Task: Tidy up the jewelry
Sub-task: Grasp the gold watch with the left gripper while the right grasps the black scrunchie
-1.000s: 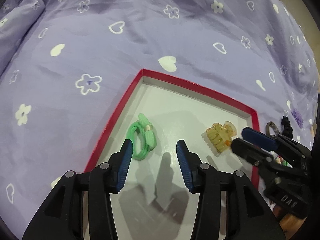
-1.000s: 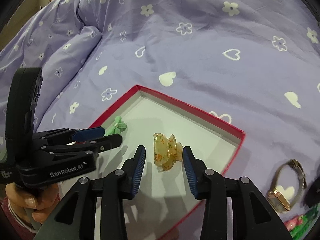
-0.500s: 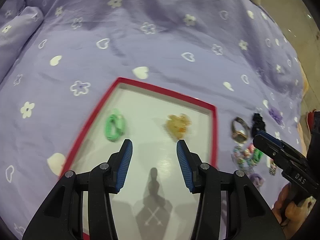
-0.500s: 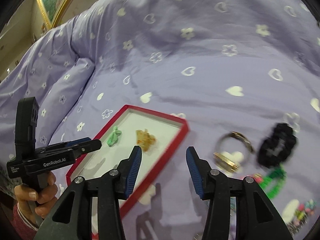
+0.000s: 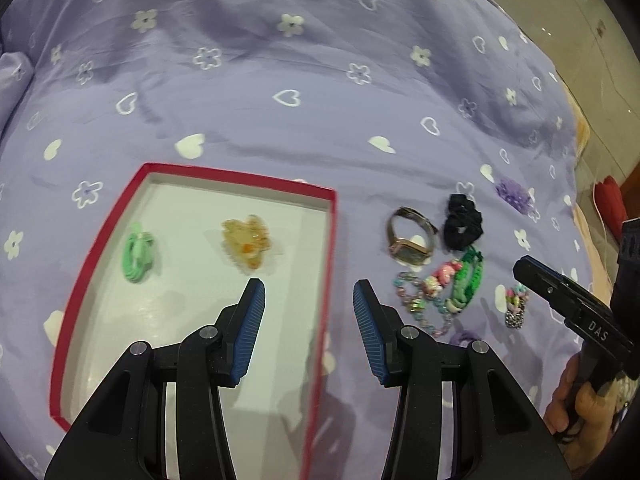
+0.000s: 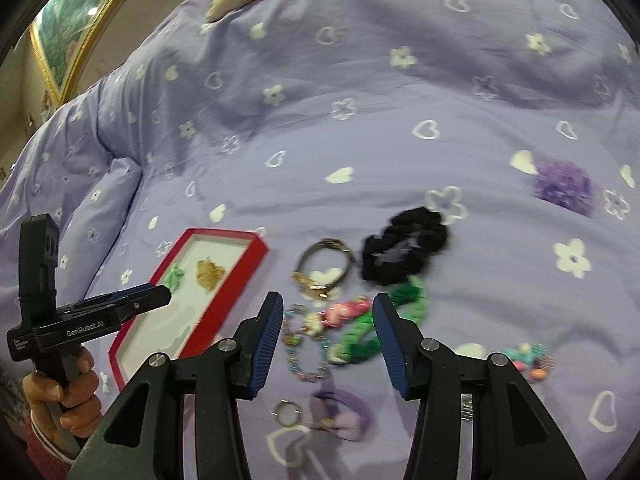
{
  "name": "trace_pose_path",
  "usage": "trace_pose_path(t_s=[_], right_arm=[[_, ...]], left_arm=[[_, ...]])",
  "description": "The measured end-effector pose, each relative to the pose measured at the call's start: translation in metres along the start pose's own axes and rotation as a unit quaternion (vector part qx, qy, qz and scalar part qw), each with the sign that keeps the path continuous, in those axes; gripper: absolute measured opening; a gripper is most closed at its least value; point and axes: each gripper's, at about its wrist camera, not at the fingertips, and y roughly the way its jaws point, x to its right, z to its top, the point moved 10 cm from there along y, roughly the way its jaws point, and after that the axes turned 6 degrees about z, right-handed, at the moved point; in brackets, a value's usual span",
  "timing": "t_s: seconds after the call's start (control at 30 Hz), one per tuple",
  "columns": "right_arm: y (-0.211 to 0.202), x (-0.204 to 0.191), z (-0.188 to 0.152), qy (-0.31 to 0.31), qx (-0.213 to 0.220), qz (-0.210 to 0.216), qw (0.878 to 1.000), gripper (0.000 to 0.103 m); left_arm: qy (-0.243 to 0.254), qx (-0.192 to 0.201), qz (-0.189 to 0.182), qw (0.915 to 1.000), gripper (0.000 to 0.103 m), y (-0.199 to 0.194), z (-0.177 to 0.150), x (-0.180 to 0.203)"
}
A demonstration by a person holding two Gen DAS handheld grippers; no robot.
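Red card walls rim the tray (image 5: 330, 240), which lies flat on the lilac quilt (image 5: 280, 140) with its long axis running from the near side away toward the far side of the bed. Inside it, well apart, sit a green hair tie (image 5: 138, 257) and an amber claw clip (image 5: 247, 245); most of the white floor around them is bare. Just beyond the tray's right wall the loose pieces cluster: a watch (image 6: 322, 270) with its band curled in a loop, a black scrunchie (image 6: 404, 250), a green chain (image 6: 380, 328), a bead bracelet (image 6: 298, 344), a purple bow tie (image 6: 340, 410) and a small ring (image 6: 287, 412). Quilt lies open on every far side of them. The left gripper (image 5: 308, 312) hangs over the tray's right wall, jaws partly apart, holding nothing. The right gripper (image 6: 326, 332) hovers above the bracelet and chain, jaws partly apart and empty.
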Motion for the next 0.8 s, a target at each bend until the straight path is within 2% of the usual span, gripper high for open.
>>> trace_pose_path(t_s=[0.4,0.63,0.8], right_arm=[[-0.013,0.033,0.0,0.02,0.011,-0.015,1.0,0.049],[0.001,0.054,0.009,0.037,0.011,-0.02,0.999,0.049],[0.018,0.068,0.023,0.045,0.009,-0.028,0.999,0.049]], left_arm=[[0.025,-0.007,-0.005,0.9996,0.045,0.012,0.005,0.03],[0.039,-0.023,-0.011,0.9989,0.045,0.038,0.018,0.052],[0.07,-0.037,0.002,0.9968,0.045,0.066,0.034,0.069]])
